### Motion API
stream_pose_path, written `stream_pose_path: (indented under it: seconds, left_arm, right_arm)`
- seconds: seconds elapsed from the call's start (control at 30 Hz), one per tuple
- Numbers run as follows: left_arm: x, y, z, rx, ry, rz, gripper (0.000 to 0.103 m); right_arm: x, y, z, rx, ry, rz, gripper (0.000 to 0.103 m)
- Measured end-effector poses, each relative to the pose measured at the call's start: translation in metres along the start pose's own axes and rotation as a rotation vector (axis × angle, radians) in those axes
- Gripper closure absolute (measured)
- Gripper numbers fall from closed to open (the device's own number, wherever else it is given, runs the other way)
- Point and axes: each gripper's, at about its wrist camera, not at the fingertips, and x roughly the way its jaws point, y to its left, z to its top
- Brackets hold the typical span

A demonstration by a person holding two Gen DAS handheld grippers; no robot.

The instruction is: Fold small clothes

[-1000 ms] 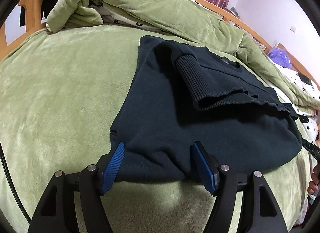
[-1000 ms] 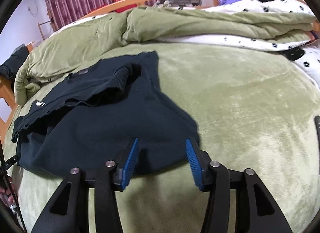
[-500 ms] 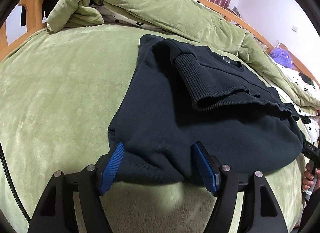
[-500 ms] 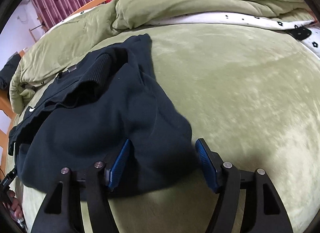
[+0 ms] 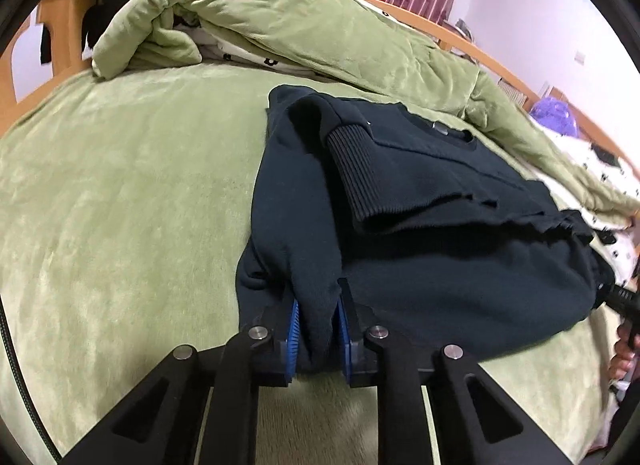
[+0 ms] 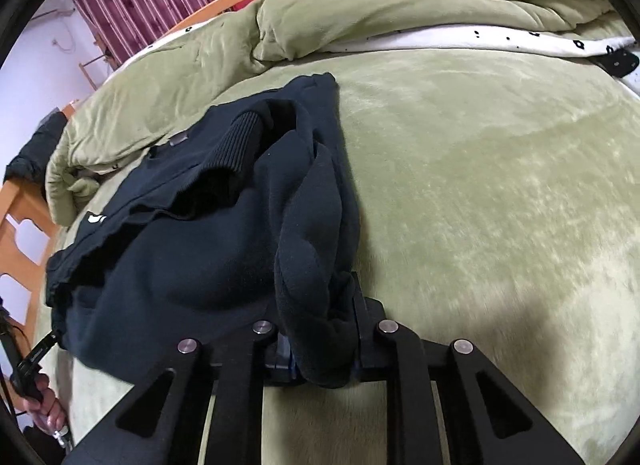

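Note:
A dark navy sweatshirt (image 5: 420, 233) lies partly folded on a green plush bed cover (image 5: 120, 193), a ribbed cuff (image 5: 356, 173) resting on top. My left gripper (image 5: 316, 329) is closing on the near hem at one corner, and its blue pads pinch a bunched ridge of cloth. In the right wrist view the same sweatshirt (image 6: 192, 249) spreads to the left. My right gripper (image 6: 320, 341) is closing on the other near corner, with a thick roll of fabric squeezed between its fingers and hiding the pads.
A rumpled green quilt (image 5: 304, 25) and a white dotted sheet (image 6: 520, 41) lie heaped behind the sweatshirt. A wooden bed rail (image 6: 24, 217) runs round the edge. A hand (image 6: 44, 405) holds the other gripper's handle at the lower left.
Both grippers stood open around the sweatshirt's near hem before. Their jaws have come together and now pinch bunched fabric. The right gripper moved in and down onto its corner.

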Motion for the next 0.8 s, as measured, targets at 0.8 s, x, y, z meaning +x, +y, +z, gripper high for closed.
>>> stream_pose_path:
  seconds: [0.8]
  left_arm:
    - [-0.112,0.0,-0.108,0.053,-0.015,-0.017,0.088]
  right_arm:
    - [-0.136,-0.017,-0.133,-0.062,-0.001,0.018,0.085]
